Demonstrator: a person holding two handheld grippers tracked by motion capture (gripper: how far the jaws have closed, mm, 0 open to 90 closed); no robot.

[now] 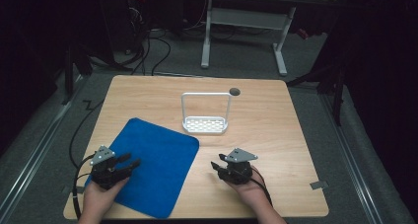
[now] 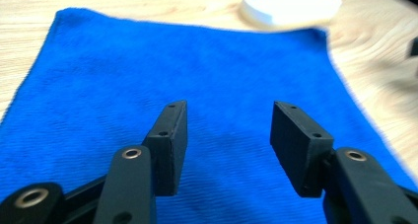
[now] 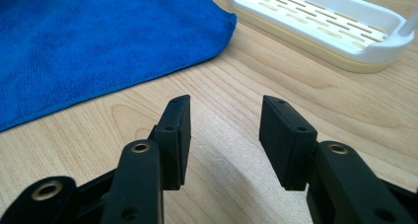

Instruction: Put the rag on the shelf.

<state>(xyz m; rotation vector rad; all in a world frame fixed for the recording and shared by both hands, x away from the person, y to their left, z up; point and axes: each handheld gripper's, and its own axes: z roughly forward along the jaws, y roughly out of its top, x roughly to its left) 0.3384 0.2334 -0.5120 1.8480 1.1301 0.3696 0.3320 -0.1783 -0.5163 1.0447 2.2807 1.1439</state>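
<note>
A blue cloth [image 1: 150, 165] lies flat on the left half of the wooden table [image 1: 276, 135]. My left gripper [image 1: 132, 161] rests over the cloth's near left part, open and holding nothing; its view shows the blue cloth [image 2: 187, 71] stretching ahead under the gap [image 2: 229, 130]. My right gripper [image 1: 215, 166] sits on bare wood to the right of the cloth, also open and holding nothing [image 3: 224, 128]. A white slotted tray with a tall wire handle [image 1: 205, 124] stands at the table's middle; the tray [image 3: 320, 26] lies ahead and to the right in the right gripper view.
A small dark round hole [image 1: 234, 91] sits near the table's far edge. Beyond the table are a white desk frame [image 1: 244, 31] and cables on the floor. Bare wood extends across the table's right half.
</note>
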